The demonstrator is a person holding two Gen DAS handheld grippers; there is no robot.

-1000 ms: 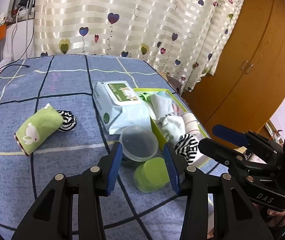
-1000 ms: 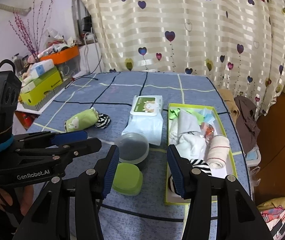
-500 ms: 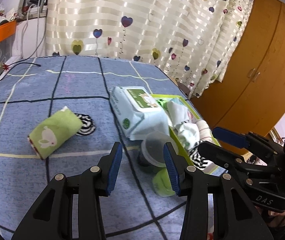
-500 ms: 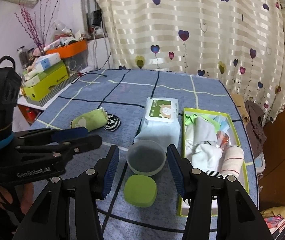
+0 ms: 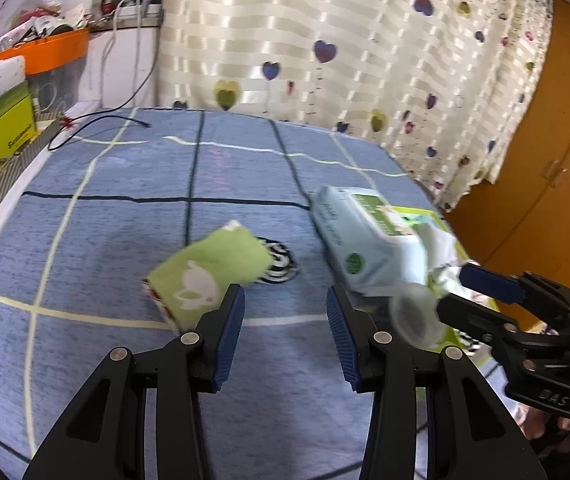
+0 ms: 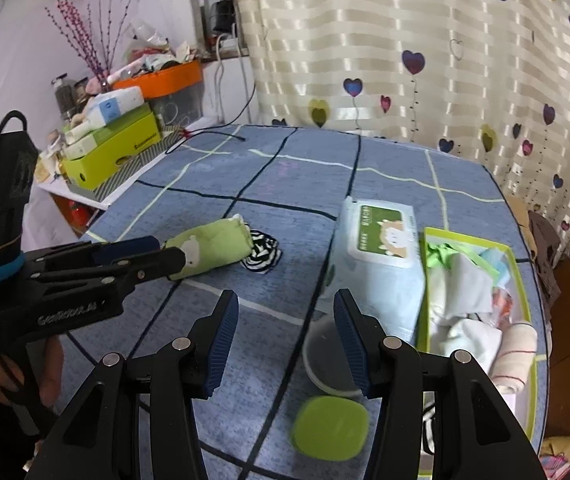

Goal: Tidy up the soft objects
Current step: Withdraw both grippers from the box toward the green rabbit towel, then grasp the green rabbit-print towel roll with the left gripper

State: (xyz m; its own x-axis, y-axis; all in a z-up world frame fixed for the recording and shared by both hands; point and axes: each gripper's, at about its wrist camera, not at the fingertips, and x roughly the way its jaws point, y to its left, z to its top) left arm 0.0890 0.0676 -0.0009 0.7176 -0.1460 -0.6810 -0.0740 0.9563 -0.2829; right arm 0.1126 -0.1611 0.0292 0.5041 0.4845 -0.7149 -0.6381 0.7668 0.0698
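Observation:
A rolled green cloth with a white rabbit (image 5: 209,276) (image 6: 213,246) lies on the blue checked bedcover, with a black-and-white striped sock (image 5: 279,264) (image 6: 263,254) touching its right end. My left gripper (image 5: 283,304) is open and empty; its left finger overlaps the roll's near corner in the view. In the right wrist view the left gripper (image 6: 165,251) reaches in from the left, up to the roll. My right gripper (image 6: 285,308) (image 5: 453,290) is open and empty above the cover. A green box (image 6: 526,300) at the right holds folded cloths and socks.
A wet-wipes pack (image 6: 377,256) (image 5: 365,236) lies beside the box. A clear round tub (image 6: 325,356) and its green lid (image 6: 329,434) sit near my right gripper's right finger. Boxes and an orange bin (image 6: 165,80) crowd a shelf at the left. A curtain hangs behind.
Both grippers have swung left across the bed. The green roll and striped sock now sit just ahead of the left gripper; the tub, lid and box have slid rightward in both views.

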